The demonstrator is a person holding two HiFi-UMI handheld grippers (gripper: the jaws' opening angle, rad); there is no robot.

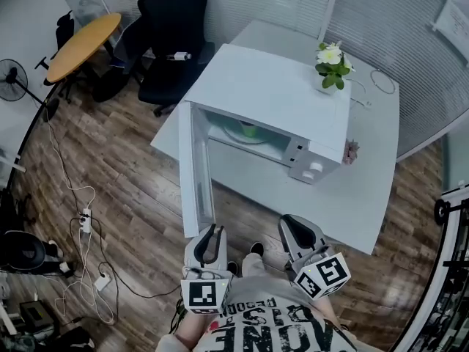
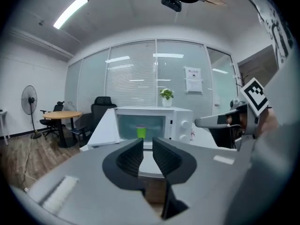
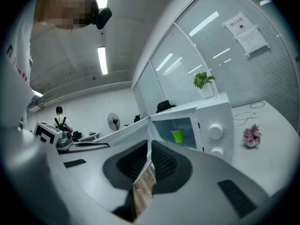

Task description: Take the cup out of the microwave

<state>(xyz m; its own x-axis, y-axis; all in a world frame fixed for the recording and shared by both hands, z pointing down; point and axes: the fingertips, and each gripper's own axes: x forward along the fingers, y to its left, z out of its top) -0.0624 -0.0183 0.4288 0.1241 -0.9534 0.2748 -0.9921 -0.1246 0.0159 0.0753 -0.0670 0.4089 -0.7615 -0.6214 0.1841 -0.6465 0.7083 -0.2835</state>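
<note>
A green cup (image 1: 249, 129) stands inside the white microwave (image 1: 278, 94) on the white table (image 1: 352, 196). The microwave's door (image 1: 196, 171) hangs wide open, swung out toward me on the left. My left gripper (image 1: 213, 230) hovers near the door's outer edge, well short of the cup; it is open with nothing between the jaws (image 2: 147, 142). The cup (image 2: 140, 132) shows beyond it. My right gripper (image 1: 294, 223) is held in front of the table's near edge, its jaws together and empty (image 3: 150, 144). From there the cup (image 3: 176, 135) is visible in the cavity.
A potted plant (image 1: 331, 66) sits on the microwave's top, and a small pink flower (image 1: 351, 152) stands on the table by its right side. A black office chair (image 1: 172, 35), a round wooden table (image 1: 82, 44) and a fan (image 1: 11, 79) stand behind. Cables (image 1: 84, 222) lie on the floor at left.
</note>
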